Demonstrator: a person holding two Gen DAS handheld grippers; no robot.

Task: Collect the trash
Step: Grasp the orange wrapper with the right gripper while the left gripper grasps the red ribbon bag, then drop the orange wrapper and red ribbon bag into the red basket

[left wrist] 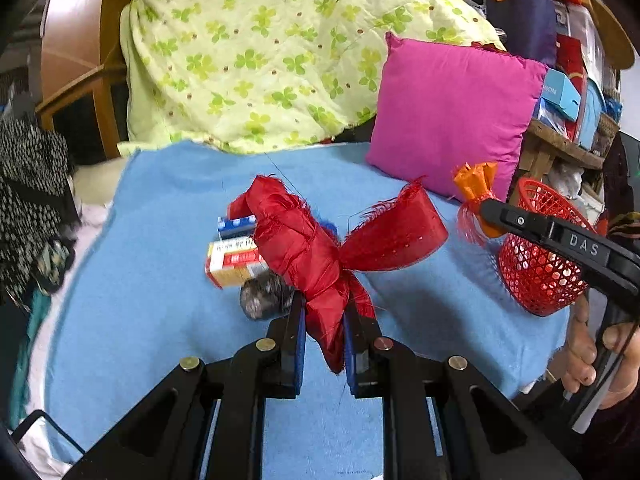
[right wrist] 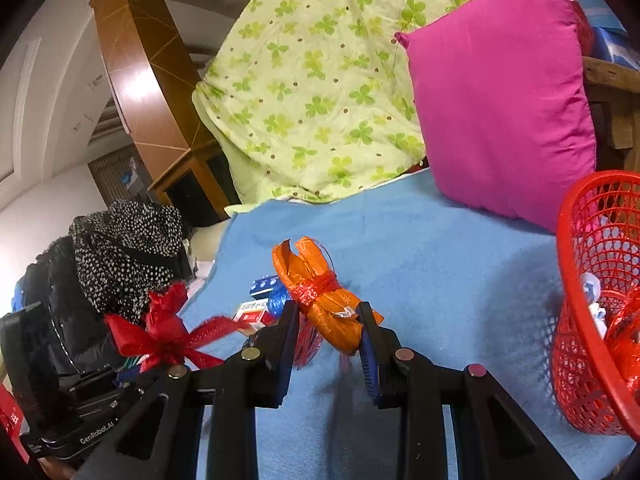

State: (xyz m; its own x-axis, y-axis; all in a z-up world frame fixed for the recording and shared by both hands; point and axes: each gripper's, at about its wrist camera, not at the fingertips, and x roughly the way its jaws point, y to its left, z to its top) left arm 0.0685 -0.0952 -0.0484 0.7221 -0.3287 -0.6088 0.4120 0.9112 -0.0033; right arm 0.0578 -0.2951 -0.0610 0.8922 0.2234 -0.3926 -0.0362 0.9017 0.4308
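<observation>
Two grippers hang above the blue blanket (left wrist: 160, 312), each closed on a scrap of rubbish. At the blanket's left edge lies a heap of dark clothing, a black-and-white spotted garment (right wrist: 128, 248) on top. Further in on the blanket sit small printed cardboard boxes (left wrist: 232, 260), one blue and white, the others red, white and yellow, with a grey crumpled wad (left wrist: 264, 298) touching their near side. Above the blanket's middle, the left gripper (left wrist: 325, 320) has its blue pads pressed tight on the knot of a frayed red ribbon bow (left wrist: 320, 248), which is clear of the blanket; its loops spread up and out over the boxes. Behind the blanket, a pale green clover-print quilt (left wrist: 260, 52) is piled high. To the right of the bow, the right gripper (right wrist: 329, 320) pinches an orange wrapper bundle (right wrist: 324, 300) tied round with red netting, also lifted off the blanket. A magenta cushion (left wrist: 452, 112) stands on the blanket's far right part. At the blanket's right edge stands a red mesh basket (right wrist: 580, 320), already holding some red and white scraps. A hand (left wrist: 596, 356) grips the right gripper's handle just below the basket in the left wrist view.
</observation>
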